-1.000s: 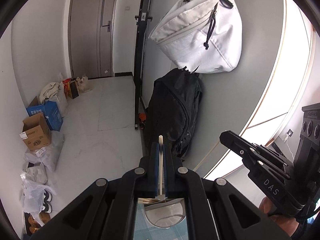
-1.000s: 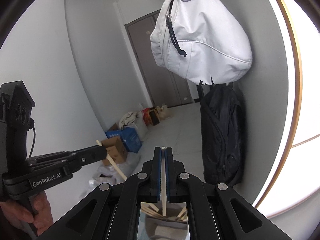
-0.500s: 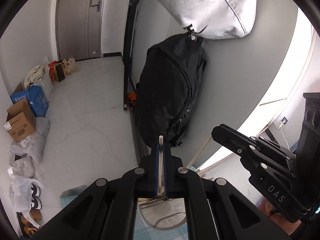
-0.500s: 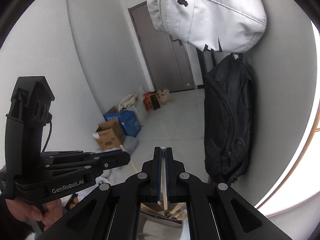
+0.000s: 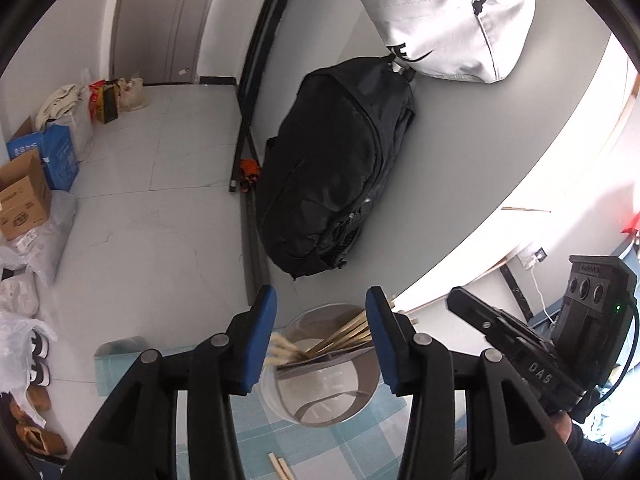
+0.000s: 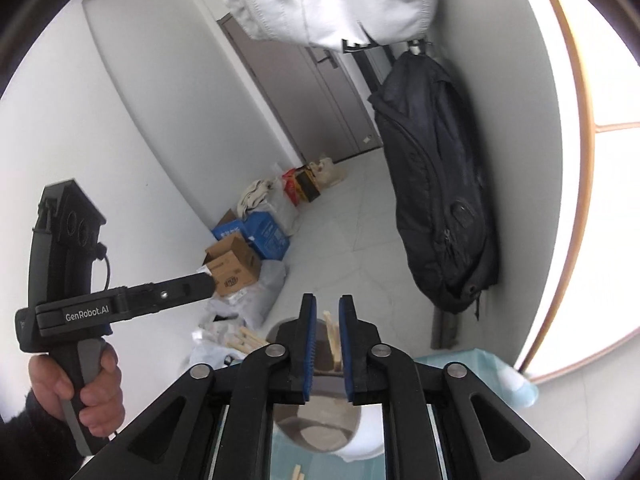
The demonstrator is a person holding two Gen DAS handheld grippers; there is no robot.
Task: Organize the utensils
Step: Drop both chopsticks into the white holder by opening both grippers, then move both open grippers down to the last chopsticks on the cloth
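A clear cup (image 5: 320,396) stands on the blue-checked cloth (image 5: 352,444) with several wooden chopsticks (image 5: 344,332) leaning in it. Just above its rim hangs my left gripper (image 5: 322,308), its jaws opening with nothing between the blue pads (image 5: 262,340). Over the same cup (image 6: 316,412), my right gripper (image 6: 328,312) has its jaws opening; a wooden chopstick (image 6: 332,340) stands loose in the narrow gap, and the pads do not press on it. Each view shows the other gripper from the side: the right gripper (image 5: 456,298) and the left gripper (image 6: 202,284), which a hand (image 6: 92,392) holds.
Two loose chopsticks (image 5: 280,466) lie on the cloth in front of the cup. A black backpack (image 5: 336,168) and a white bag (image 5: 448,12) hang on the wall behind. Cardboard boxes (image 5: 24,200), bags and shoes line the floor at the left.
Both grippers were shut on a wooden chopstick; both have sunk toward the cup and their jaws have parted. The left one's chopstick has left its jaws.
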